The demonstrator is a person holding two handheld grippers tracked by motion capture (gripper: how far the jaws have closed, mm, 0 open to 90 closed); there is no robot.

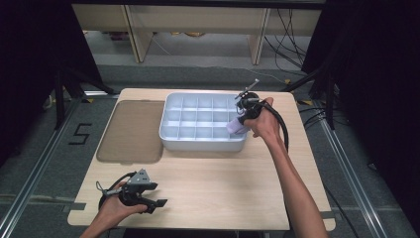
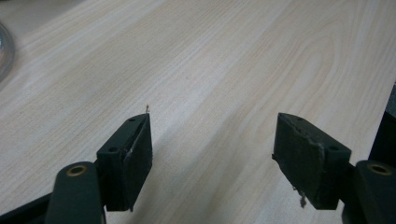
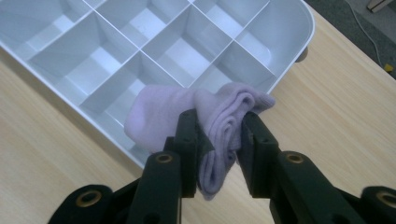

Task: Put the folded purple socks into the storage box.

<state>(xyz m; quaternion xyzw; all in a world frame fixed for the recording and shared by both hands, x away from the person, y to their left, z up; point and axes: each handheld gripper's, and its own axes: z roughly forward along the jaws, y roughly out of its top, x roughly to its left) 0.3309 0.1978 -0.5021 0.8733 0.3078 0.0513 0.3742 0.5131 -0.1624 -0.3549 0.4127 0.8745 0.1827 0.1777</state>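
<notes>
My right gripper [image 3: 218, 135] is clamped on a folded lilac sock [image 3: 205, 121], held over the near right corner of the white divided tray [image 1: 171, 136]. I think it belongs in a corner cell, so I should centre it above one cell and lower before letting go, or the folds may drape across a divider. My left gripper [image 1: 154, 204] rests wide apart and empty at the table's [image 1: 223, 188] near left. A tinted lid [image 1: 130, 131] lies left of the tray, clear of my path.
</notes>
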